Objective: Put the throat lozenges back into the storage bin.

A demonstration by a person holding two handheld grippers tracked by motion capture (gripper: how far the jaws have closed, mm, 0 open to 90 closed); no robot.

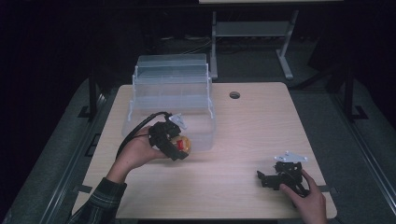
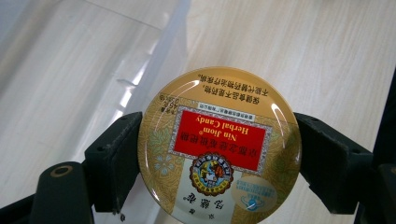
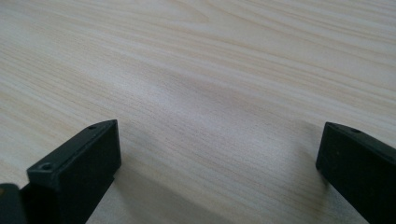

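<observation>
The left gripper (image 1: 180,145) pinches a round candy tin (image 2: 219,145) by its rim just in front of the clear plastic box (image 1: 170,100), so lift it level over the wall before letting go, while the right gripper (image 1: 271,179), jaws spread, rests on the table (image 1: 233,186).

Right gripper (image 3: 219,163) fingers (image 3: 77,172) spread over bare wooden table (image 3: 210,70)
</observation>
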